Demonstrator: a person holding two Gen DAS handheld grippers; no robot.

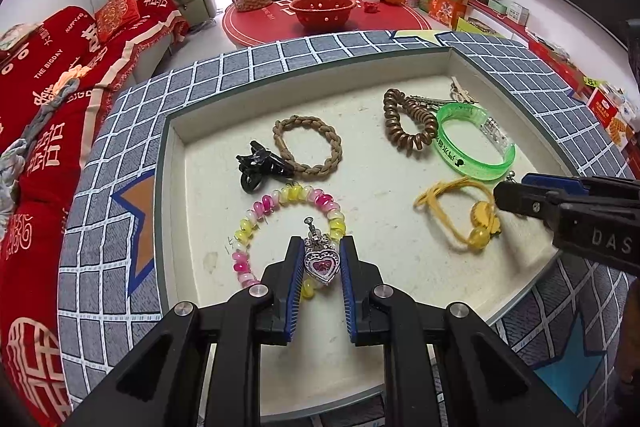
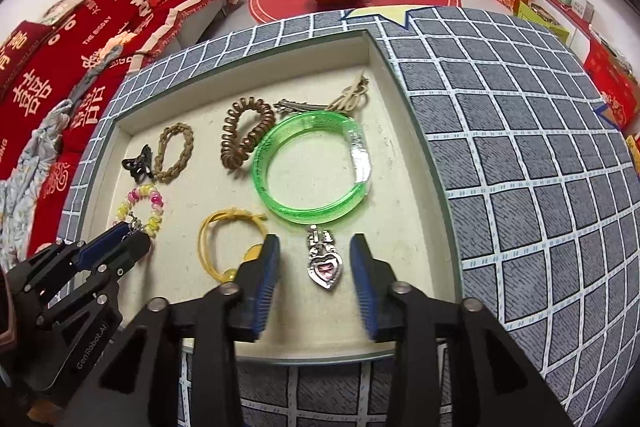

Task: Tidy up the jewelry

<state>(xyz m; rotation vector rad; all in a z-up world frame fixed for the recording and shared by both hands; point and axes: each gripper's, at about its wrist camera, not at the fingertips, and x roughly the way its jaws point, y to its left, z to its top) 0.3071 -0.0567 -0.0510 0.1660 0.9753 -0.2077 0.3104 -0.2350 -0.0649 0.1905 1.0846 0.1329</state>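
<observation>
A shallow white tray (image 1: 172, 147) holds the jewelry. My left gripper (image 1: 322, 247) is shut on a silver heart pendant (image 1: 321, 264) with a pink centre, held just above a pink-and-yellow bead bracelet (image 1: 256, 215). In the right wrist view a matching silver heart pendant (image 2: 325, 265) lies flat on the tray (image 2: 400, 187), between the parted pads of my right gripper (image 2: 315, 247), which do not touch it. It sits just below a green bangle (image 2: 312, 171). The left gripper (image 2: 132, 243) shows at the left of that view, and the right gripper (image 1: 508, 195) at the right edge of the left wrist view.
Also in the tray: a braided brown bracelet (image 1: 308, 147), a black claw clip (image 1: 260, 167), a brown coil hair tie (image 1: 406, 127), a yellow cord tie with beads (image 1: 460, 211) and metal clips (image 1: 460, 93). The tray rests on a grey checked cloth (image 2: 520, 147).
</observation>
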